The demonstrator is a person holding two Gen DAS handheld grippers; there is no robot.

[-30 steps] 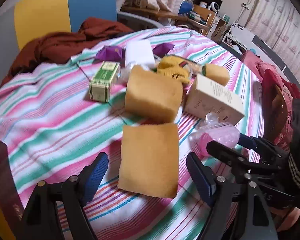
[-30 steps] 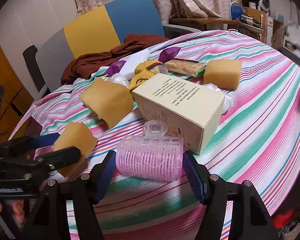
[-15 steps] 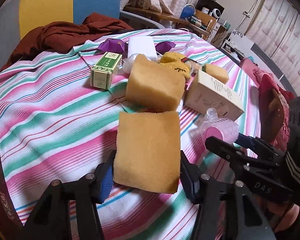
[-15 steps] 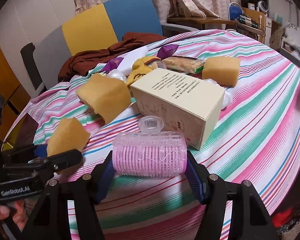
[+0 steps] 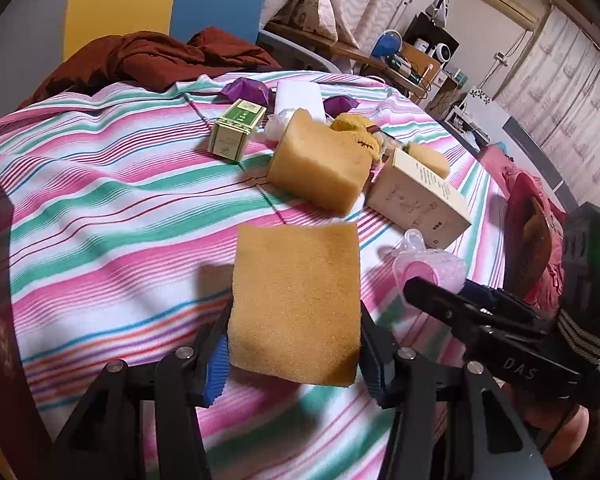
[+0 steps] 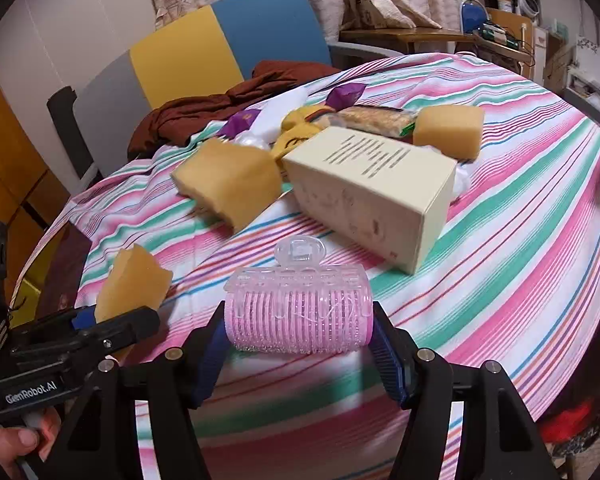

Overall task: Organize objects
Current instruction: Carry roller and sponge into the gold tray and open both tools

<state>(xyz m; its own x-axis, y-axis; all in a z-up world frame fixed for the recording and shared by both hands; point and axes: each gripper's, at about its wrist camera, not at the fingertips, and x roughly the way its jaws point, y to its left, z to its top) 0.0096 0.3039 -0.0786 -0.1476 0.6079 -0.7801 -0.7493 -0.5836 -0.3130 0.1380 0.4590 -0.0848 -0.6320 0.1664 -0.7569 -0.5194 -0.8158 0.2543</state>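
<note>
A: Left gripper (image 5: 294, 364): jaws just narrowed, now pinching the flat yellow sponge (image 5: 296, 300) on both sides. Wide apart a second ago, sponge loose between them.

B: Sponge location?

A: Between the blue pads, low centre of the left view, above the striped counter (image 5: 100, 216). Shadow underneath; probably lifted, not certain.

B: Right gripper (image 6: 298, 340)?

A: Jaws clamped on the pink hair roller (image 6: 298, 312) end to end, barely changed. Roller just off the cream box (image 6: 372, 192), which sits at one o'clock from it.

B: Meaning?

A: Both items secured; likely ready to carry. Bigger sponge (image 5: 320, 164) and green box (image 5: 238, 130) untouched at twelve and eleven o'clock.
</note>
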